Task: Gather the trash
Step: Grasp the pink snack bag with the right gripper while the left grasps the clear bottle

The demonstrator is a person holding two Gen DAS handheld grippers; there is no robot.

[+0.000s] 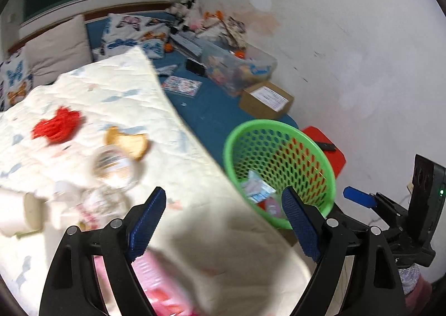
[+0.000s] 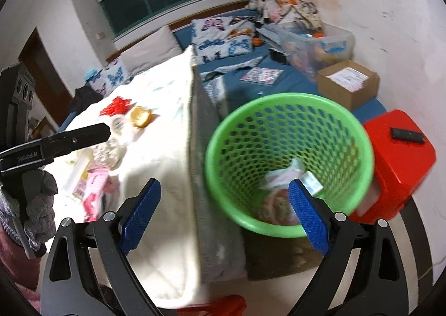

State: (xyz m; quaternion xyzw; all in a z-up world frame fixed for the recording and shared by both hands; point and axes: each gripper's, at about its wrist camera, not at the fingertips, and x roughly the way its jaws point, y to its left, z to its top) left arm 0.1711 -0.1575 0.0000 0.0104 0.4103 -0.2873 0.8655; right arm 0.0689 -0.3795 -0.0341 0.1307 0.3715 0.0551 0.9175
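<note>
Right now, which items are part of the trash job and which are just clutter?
Job:
green mesh bin, wrappers already inside
red net scrap
bread piece
clear plastic cup
pink wrapper

Clutter:
cardboard box
red stool
butterfly pillows

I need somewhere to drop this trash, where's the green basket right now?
The green basket stands on the floor at the right in both views, between the white quilt and the red stool.
</note>
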